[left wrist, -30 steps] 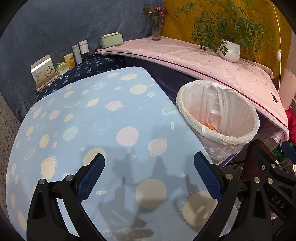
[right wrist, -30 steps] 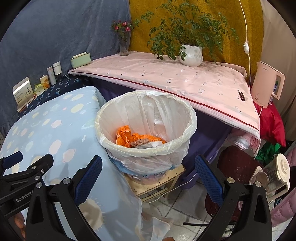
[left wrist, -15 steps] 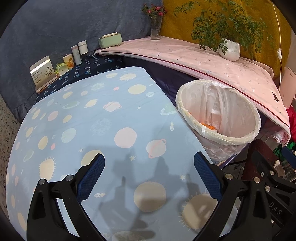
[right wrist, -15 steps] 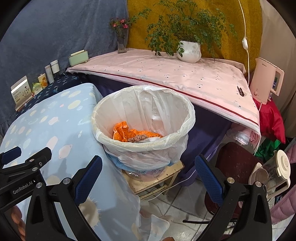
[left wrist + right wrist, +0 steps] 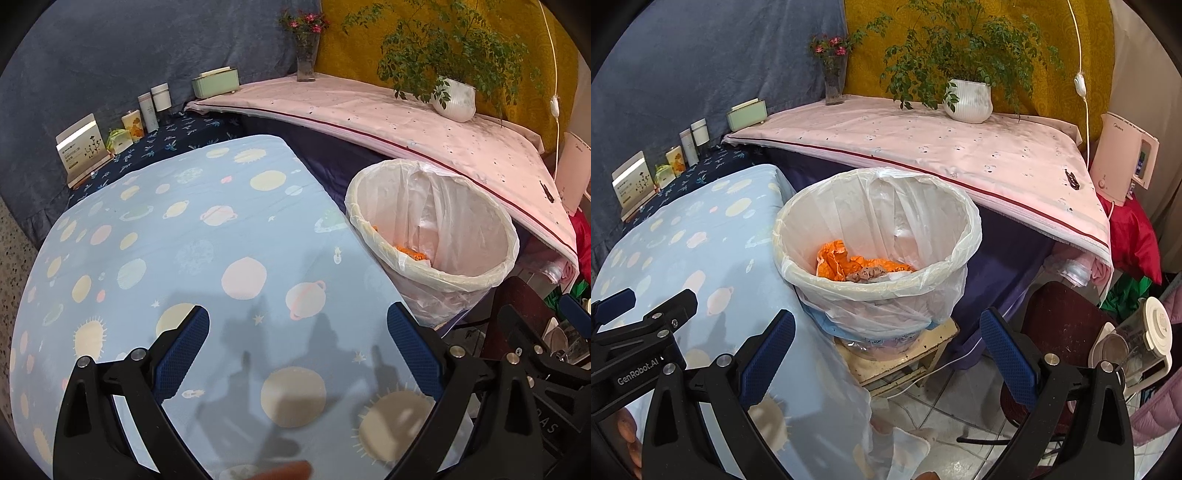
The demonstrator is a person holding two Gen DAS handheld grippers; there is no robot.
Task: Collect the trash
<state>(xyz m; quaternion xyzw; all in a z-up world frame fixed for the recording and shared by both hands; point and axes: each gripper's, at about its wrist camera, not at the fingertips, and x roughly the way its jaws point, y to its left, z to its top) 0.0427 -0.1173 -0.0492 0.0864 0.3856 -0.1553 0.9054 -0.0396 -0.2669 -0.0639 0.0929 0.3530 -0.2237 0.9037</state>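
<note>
A white bin lined with a plastic bag (image 5: 879, 236) stands on a small wooden stool beside the table; orange crumpled trash (image 5: 849, 264) lies in its bottom. The bin also shows in the left wrist view (image 5: 436, 229). My right gripper (image 5: 886, 343) is open and empty, in front of and below the bin's rim. My left gripper (image 5: 297, 339) is open and empty, above the table's light blue planet-print cloth (image 5: 184, 236). The left gripper's body shows at the left edge of the right wrist view (image 5: 639, 332).
A pink-covered shelf (image 5: 923, 147) runs behind the bin with a potted plant (image 5: 967, 99) and a flower vase (image 5: 833, 85). Boxes and bottles (image 5: 122, 125) line the far left. A dark red stool (image 5: 1063, 317), a kettle and a pink appliance (image 5: 1123, 158) stand at right.
Both grippers have drawn back slightly, so the bin sits a little farther and higher in each view. Both stay open and empty.
</note>
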